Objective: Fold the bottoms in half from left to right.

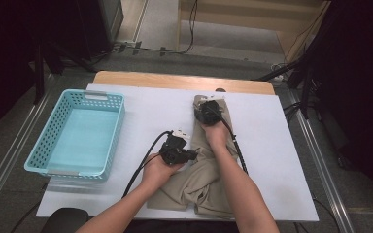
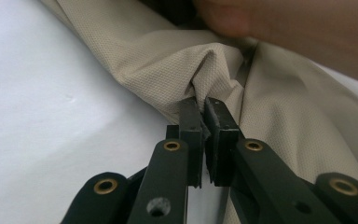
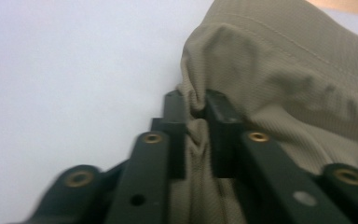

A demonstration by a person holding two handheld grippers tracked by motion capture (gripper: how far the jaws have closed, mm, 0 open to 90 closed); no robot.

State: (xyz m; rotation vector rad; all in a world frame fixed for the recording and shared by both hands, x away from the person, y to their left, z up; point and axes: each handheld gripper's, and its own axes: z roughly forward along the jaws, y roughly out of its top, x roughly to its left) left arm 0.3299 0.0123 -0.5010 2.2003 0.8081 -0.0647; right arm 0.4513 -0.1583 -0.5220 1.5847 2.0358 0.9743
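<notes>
Beige garment [image 1: 201,174] gripped at two points on white tabletop [image 1: 272,145]

Left gripper [image 2: 201,109], fingers [image 2: 189,116] clamped on a bunched fold at the cloth's left edge; right gripper [image 3: 196,109], fingers [image 3: 219,116] pinched on fabric at the far end, near the wooden edge; teal basket [image 1: 39,155] standing well apart at left

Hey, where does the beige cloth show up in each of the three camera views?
High view: the beige cloth lies lower centre, under both hands.
Left gripper view: it crosses centre to right, pinched between the jaws.
Right gripper view: right half, bunched between the jaws.
Shared landmark: the white table cover.
</notes>
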